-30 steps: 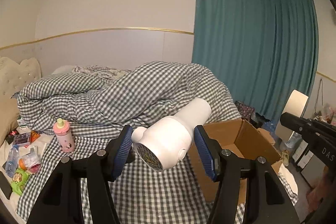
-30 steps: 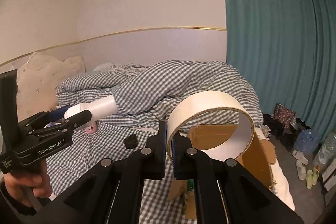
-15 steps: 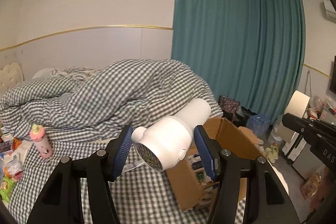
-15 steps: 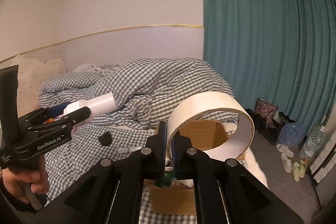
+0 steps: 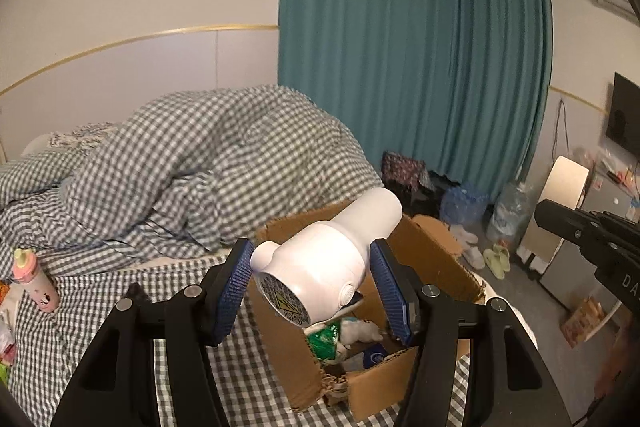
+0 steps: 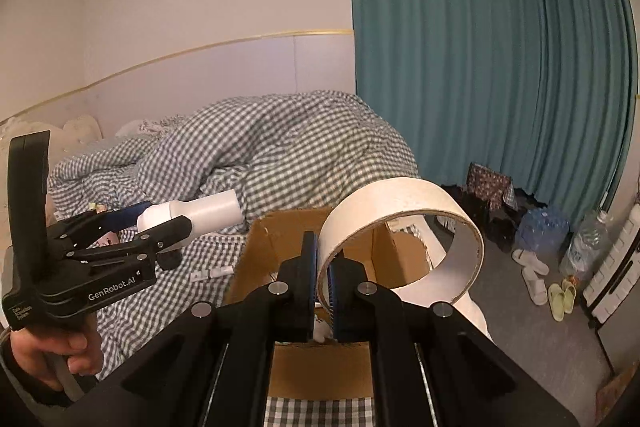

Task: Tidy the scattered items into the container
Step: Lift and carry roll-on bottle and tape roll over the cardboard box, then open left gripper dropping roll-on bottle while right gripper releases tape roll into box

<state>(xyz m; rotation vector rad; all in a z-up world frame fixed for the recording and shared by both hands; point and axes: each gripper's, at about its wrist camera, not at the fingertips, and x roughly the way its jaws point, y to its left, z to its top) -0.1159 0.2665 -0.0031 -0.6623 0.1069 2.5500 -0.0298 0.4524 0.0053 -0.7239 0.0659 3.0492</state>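
My left gripper (image 5: 312, 271) is shut on a white bottle (image 5: 320, 267), its blue pads pressing the body from both sides, label end toward the camera. It hangs over the near rim of an open cardboard box (image 5: 432, 251) that holds a green packet and other small items. My right gripper (image 6: 324, 259) is shut on the edge of a wide white ring (image 6: 404, 195), held above the same box (image 6: 264, 243). In the right wrist view the left gripper (image 6: 160, 227) with the bottle (image 6: 200, 211) is to the left, in a person's hand. A pink bottle (image 5: 34, 283) stands on the bed at far left.
A rumpled checked duvet (image 5: 224, 155) fills the bed behind the box. A small black object (image 6: 170, 261) and a white tube (image 6: 216, 271) lie on the sheet. Teal curtains (image 5: 400, 67), water bottles (image 6: 580, 247) and slippers (image 6: 560, 295) are to the right, on the floor.
Both grippers have moved right along the bed toward the box, which now sits closer and beneath them. The pink bottle has slid to the left edge. Both grips are unchanged.
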